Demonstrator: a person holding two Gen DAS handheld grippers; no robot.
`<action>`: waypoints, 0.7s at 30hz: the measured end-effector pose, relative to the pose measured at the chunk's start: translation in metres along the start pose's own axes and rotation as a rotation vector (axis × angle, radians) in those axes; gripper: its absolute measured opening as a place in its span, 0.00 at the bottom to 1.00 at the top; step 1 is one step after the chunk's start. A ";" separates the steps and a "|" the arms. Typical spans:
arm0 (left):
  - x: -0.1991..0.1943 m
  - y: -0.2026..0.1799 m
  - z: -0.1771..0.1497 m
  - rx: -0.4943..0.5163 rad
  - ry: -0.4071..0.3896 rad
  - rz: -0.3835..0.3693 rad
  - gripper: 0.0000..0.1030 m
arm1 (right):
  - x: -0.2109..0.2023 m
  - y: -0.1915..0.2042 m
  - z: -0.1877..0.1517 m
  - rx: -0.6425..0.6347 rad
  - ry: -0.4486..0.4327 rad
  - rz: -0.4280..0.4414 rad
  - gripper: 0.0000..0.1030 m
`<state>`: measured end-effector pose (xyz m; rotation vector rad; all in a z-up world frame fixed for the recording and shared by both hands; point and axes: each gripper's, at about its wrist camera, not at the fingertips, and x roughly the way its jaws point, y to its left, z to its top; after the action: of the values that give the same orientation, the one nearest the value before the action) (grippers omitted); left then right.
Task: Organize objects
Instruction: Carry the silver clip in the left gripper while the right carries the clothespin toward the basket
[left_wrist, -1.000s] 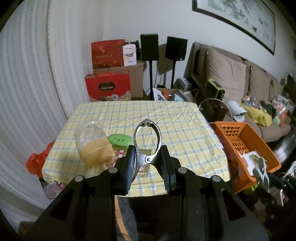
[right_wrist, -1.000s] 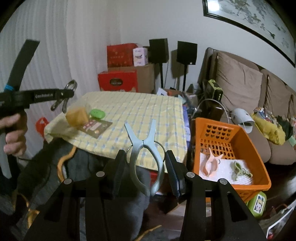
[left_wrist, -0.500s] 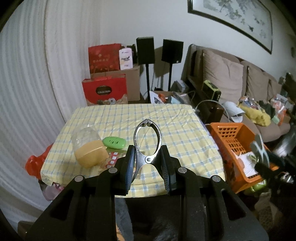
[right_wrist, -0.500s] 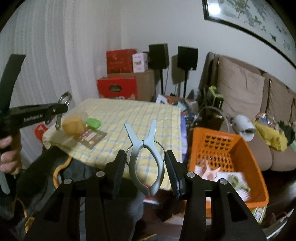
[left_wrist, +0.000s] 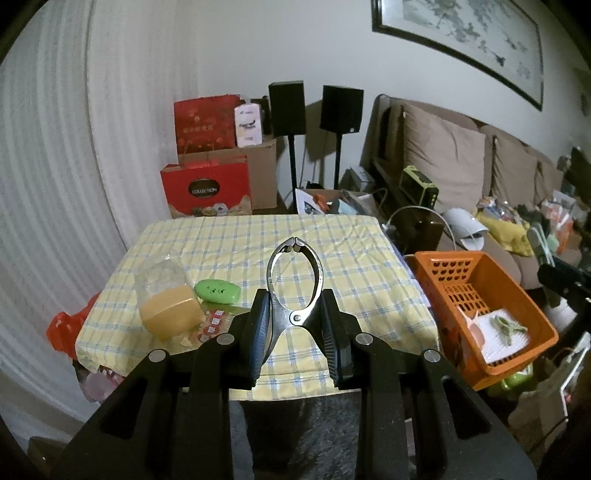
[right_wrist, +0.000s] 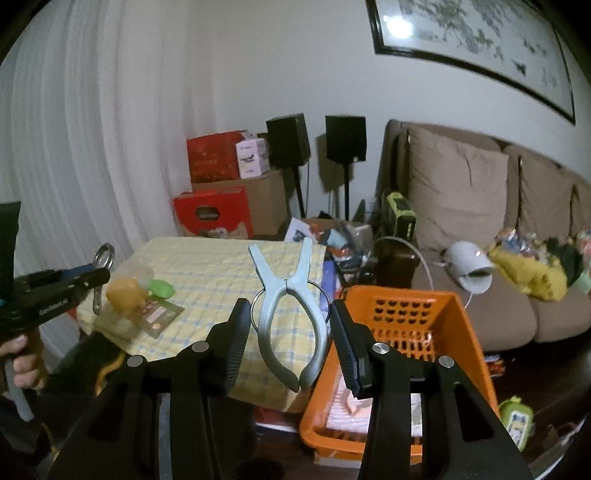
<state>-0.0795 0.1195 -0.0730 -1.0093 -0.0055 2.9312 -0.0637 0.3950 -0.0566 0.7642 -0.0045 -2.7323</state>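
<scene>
Two grippers, one clip each: left gripper (left_wrist: 295, 325) fingers clamped on a steel clip (left_wrist: 294, 284), right gripper (right_wrist: 290, 341) fingers pinching a pale plastic clip (right_wrist: 290, 306). One orange basket (right_wrist: 465, 343) sits right of the right fingers. One red box (left_wrist: 207, 190) beyond the worktop (left_wrist: 351, 266) reads "COLLECTION".

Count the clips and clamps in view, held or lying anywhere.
4: steel ring clamp in left gripper; pale-blue plastic clip in right gripper; pink clip and green clip in orange basket. More may be hidden there.
</scene>
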 end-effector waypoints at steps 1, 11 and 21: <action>0.001 0.000 0.000 -0.002 0.004 -0.003 0.25 | 0.003 -0.003 0.000 0.002 0.009 -0.007 0.43; 0.014 0.002 -0.001 -0.033 0.039 -0.023 0.25 | 0.009 0.000 -0.001 -0.035 0.028 -0.028 0.43; 0.010 0.010 0.011 -0.057 0.008 -0.013 0.25 | 0.005 -0.008 -0.001 -0.032 0.015 -0.039 0.43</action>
<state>-0.0948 0.1105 -0.0705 -1.0247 -0.0950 2.9310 -0.0691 0.4009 -0.0601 0.7838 0.0577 -2.7565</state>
